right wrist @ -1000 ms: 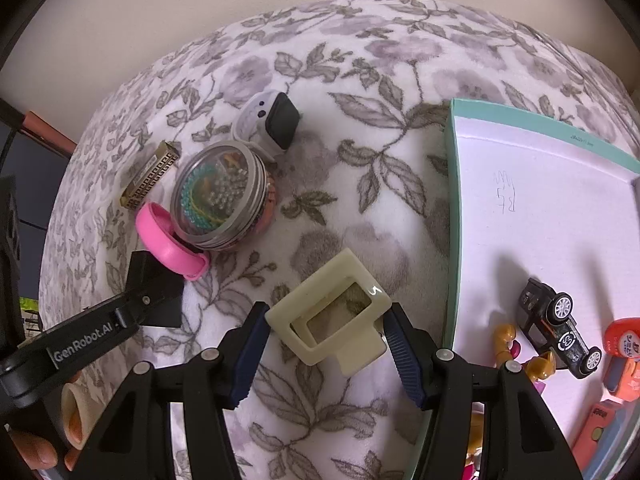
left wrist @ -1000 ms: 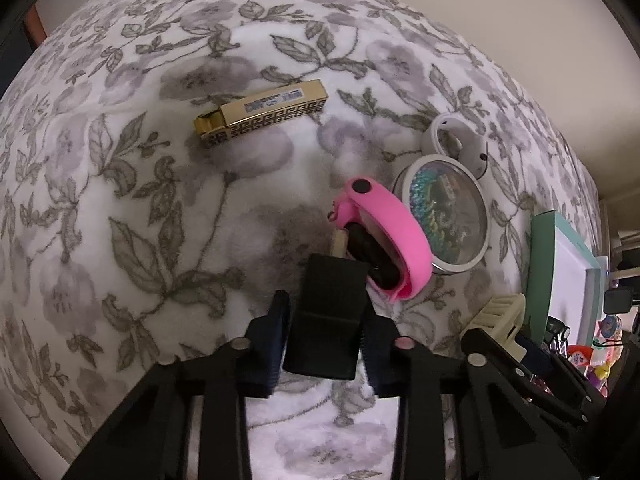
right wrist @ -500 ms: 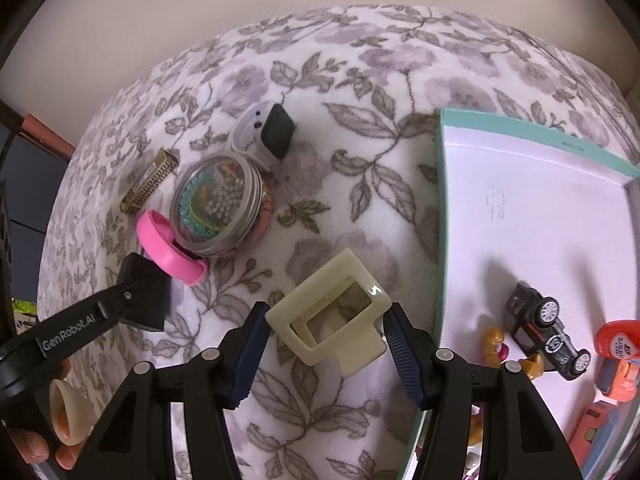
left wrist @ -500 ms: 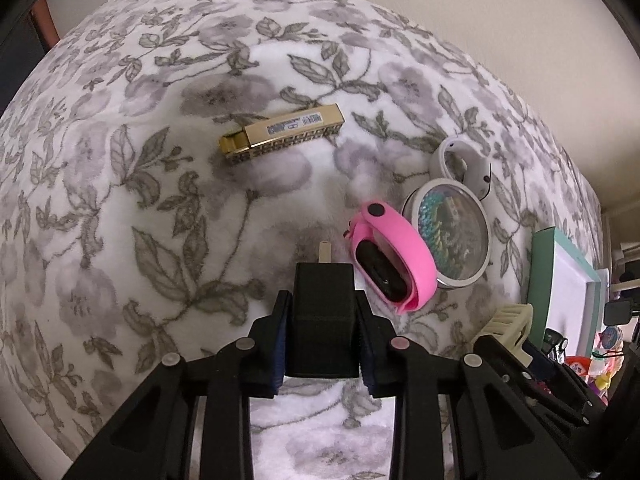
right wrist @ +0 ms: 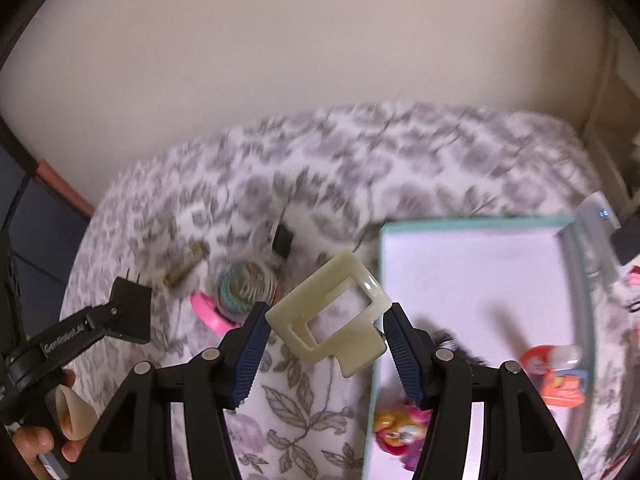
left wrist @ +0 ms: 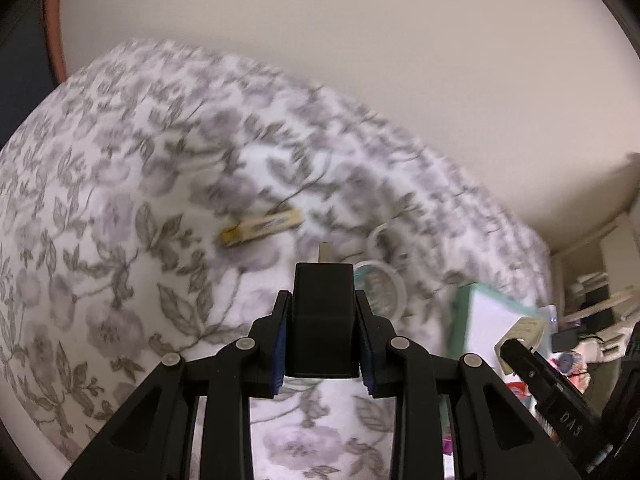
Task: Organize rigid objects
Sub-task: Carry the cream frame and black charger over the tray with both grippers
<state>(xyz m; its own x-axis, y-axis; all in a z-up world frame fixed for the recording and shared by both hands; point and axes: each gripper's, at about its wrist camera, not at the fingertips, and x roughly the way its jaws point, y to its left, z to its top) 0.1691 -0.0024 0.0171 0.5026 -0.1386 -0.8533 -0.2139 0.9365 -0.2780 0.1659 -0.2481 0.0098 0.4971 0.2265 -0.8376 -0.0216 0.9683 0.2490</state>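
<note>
My left gripper is shut on a black plug adapter, held up off the floral blanket; it also shows in the right wrist view. My right gripper is shut on a cream hair claw clip, lifted beside the left edge of the teal-rimmed white box. On the blanket lie a gold harmonica, a round jar of beads, a pink band and a white smartwatch. Both views are blurred.
The box holds a black toy car, an orange-red toy and a small pink-orange figure. A beige wall stands behind the bed. Cluttered shelves are at the far right.
Both grippers have lifted and tilted up with their objects, so the blanket items look smaller and farther. The right gripper has moved toward the box. The adapter is off the blanket.
</note>
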